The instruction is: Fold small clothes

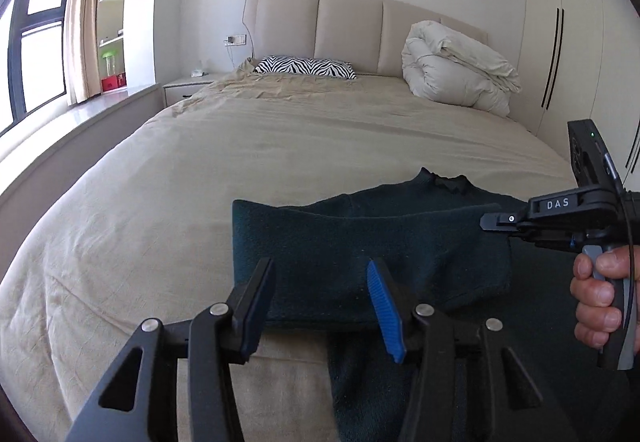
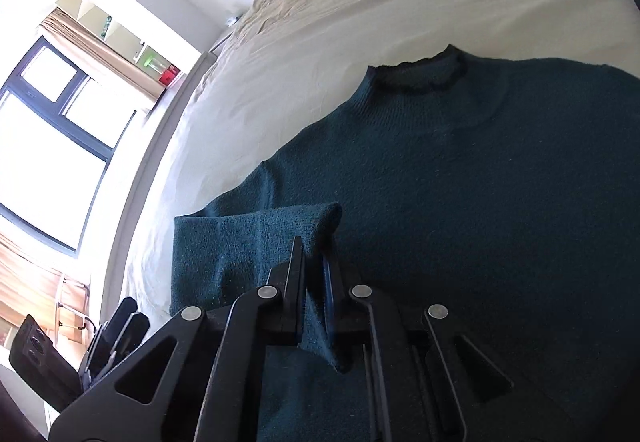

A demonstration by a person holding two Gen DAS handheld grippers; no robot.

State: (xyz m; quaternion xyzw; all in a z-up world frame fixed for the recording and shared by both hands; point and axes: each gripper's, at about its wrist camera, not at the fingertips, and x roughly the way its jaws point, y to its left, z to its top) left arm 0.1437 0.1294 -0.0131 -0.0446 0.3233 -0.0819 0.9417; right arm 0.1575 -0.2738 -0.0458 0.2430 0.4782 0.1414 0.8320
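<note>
Pinched in my right hand-held gripper (image 2: 314, 282), the sleeve (image 2: 256, 242) should cross flat over the green sweater (image 2: 460, 181) on the bed (image 1: 280, 145), ahead of my open left hand-held gripper (image 1: 320, 306).

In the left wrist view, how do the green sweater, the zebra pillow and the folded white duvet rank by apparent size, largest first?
1. Green sweater, largest, though it lies nearest the camera, which enlarges it.
2. Folded white duvet.
3. Zebra pillow, smallest.
The duvet and pillow lie at similar depth by the headboard, so their order is reliable.
</note>
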